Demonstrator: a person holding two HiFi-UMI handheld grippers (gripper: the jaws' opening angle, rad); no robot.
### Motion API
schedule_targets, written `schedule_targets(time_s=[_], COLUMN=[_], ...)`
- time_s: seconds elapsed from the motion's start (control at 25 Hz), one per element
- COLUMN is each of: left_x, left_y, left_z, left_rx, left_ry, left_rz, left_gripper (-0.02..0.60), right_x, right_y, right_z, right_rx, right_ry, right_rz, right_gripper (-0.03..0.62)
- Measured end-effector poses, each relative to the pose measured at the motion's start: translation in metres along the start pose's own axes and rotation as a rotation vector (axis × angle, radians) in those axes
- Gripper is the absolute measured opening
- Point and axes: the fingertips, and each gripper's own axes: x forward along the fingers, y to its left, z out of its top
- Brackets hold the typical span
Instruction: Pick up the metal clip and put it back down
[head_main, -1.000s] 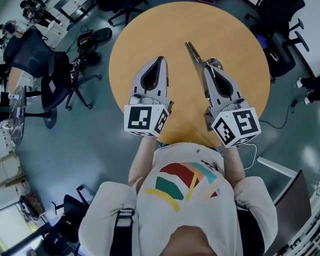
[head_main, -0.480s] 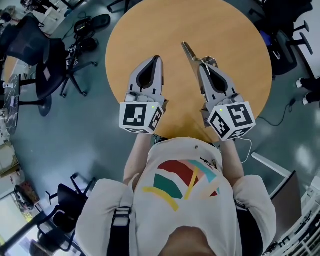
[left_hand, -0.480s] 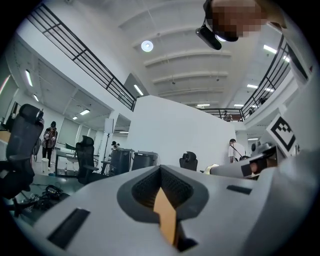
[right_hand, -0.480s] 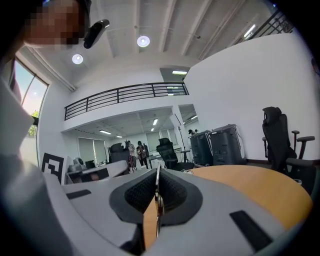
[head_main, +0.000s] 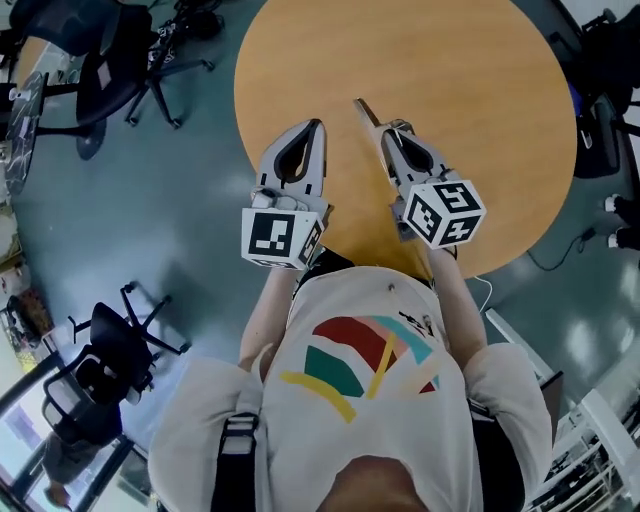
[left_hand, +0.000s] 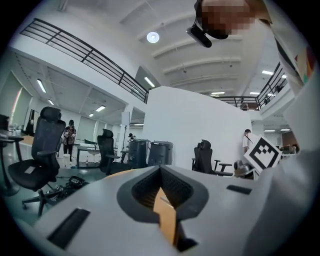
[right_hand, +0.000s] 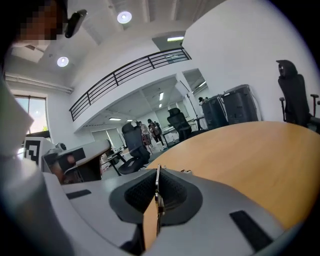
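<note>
In the head view my right gripper (head_main: 385, 132) hangs over the near part of the round wooden table (head_main: 460, 70). It is shut on the metal clip (head_main: 366, 112), a long thin silver piece that sticks out past the tips toward the far left. In the right gripper view the clip (right_hand: 158, 186) shows edge-on as a thin metal strip pinched between the pads of the right gripper (right_hand: 157, 172). My left gripper (head_main: 318, 124) hovers beside it over the table's near left edge, shut with nothing in it. In the left gripper view the left gripper (left_hand: 161, 170) has its jaws closed together.
The person's torso fills the lower head view, right at the table's near edge. Black office chairs stand on the floor at the upper left (head_main: 110, 70) and lower left (head_main: 100, 370). In the right gripper view the tabletop (right_hand: 250, 155) stretches away to the right.
The right gripper, still holding the clip, has drawn slightly left toward the left gripper. The head camera has shifted, so the table sits further right in the picture.
</note>
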Motion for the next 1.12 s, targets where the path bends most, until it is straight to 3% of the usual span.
schedule_targets(time_s=[0.32,0.52,0.84,1.12], left_x=[-0.033,-0.056,-0.069,-0.068], left_y=[0.057,0.083,0.104,0.106], left_z=[-0.036,-0.054,-0.059,-0.065], left_rx=[-0.032,-0.059,-0.071,-0.098], left_ry=[0.048,0.079,0.085,0.075], left_rz=[0.159,0.269,0.308,0.304], left_gripper=[0.041,0.041,0.041,0.041], right_x=[0.1,0.135,0.16,0.169], right_y=[0.022,0.046,0.064,0.062], right_z=[-0.058,-0.103,-0.134,-0.143], right_rx=[-0.024,-0.017,0.003,-0.054], right_ry=[0.188,0.294,0.356,0.352], right_rz=[0.131,0.222,0.245,0.249], right_gripper=[0.018,0.018,0.02,0.021])
